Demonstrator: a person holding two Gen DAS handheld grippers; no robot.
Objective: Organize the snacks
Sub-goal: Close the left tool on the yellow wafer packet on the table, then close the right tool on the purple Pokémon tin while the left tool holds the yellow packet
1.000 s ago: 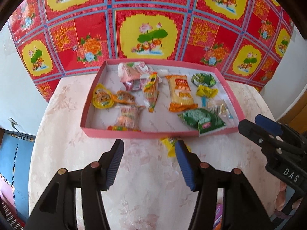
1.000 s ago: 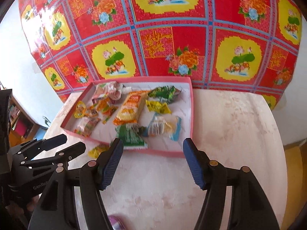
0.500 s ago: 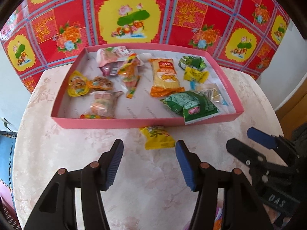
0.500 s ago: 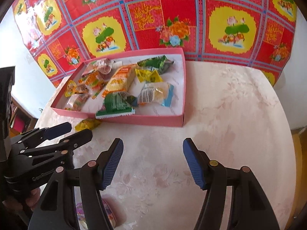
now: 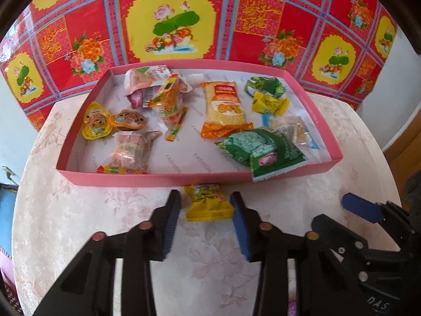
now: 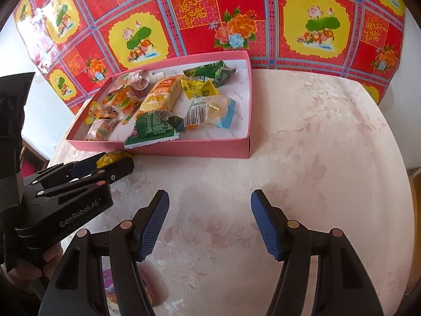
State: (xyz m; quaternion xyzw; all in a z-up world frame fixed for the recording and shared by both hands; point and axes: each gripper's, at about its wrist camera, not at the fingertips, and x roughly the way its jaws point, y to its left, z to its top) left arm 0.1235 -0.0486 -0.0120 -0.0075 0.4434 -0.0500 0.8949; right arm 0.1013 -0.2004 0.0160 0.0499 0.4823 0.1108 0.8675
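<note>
A round table (image 5: 79, 237) with a pale, faintly floral-patterned top carries a shallow pink tray (image 5: 158, 178). Behind the tray hangs a red, yellow and blue cloth (image 5: 171, 23) printed with lotus and peony panels; pale wall shows at both sides of it.

The tray lining bears the repeated word "FASHION". Inside the tray lie mixed snacks, among them an orange-and-yellow packet (image 5: 225, 108) near the centre and a green packet (image 5: 263, 150) whose edge overhangs the front wall. Their print is too small to read. The left gripper body reads "GenRobot.AI" in the right wrist view; the right gripper body shows "DAS" in the left wrist view.

A yellow snack packet (image 5: 208, 202) lies on the table just in front of the tray's front wall. The left gripper (image 5: 205, 208) points steeply down at it, one finger on each side. Its jaws are closing with the packet between them; the pads do not yet press it.

The right gripper (image 6: 209, 218) also points down, in front of the tray's right corner. Its jaws stand apart over bare table, holding nothing.
</note>
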